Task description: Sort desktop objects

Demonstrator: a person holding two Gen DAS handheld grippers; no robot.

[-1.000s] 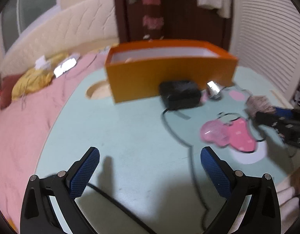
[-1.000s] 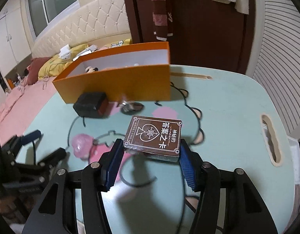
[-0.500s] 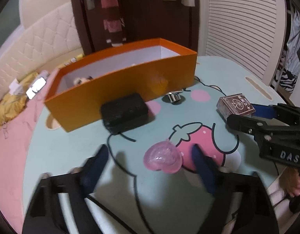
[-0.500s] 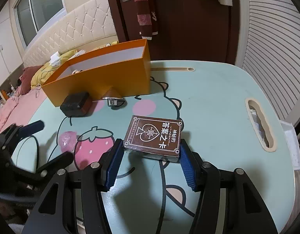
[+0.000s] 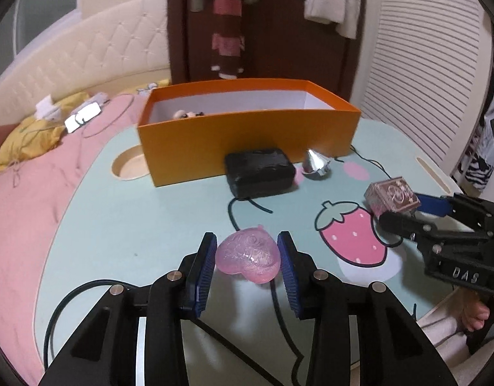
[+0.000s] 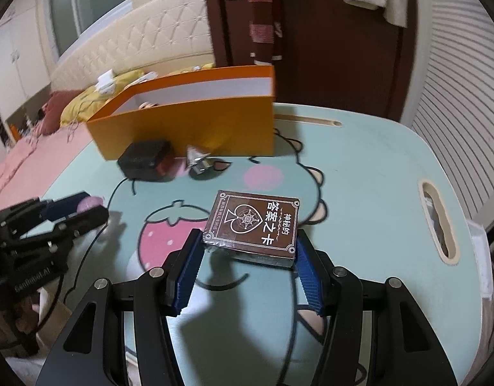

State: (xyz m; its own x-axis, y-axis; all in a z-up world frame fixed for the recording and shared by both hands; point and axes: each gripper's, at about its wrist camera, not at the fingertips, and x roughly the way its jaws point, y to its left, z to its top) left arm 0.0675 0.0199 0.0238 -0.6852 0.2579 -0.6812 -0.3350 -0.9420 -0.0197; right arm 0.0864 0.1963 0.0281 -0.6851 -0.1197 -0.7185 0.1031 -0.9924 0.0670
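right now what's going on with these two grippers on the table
A person is sorting small things on a cartoon-print table with a handheld gripper in each hand. The left gripper is closed around a pink heart-shaped trinket. The right gripper holds a brown card box just above the table. An open orange box stands at the far side, with something small already inside. A black case and a silver cone-shaped piece lie in front of it.

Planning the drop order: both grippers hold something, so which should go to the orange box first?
Probably right: the right gripper holds the card box clear of the table, shadow beneath. The pink heart looks barely raised.
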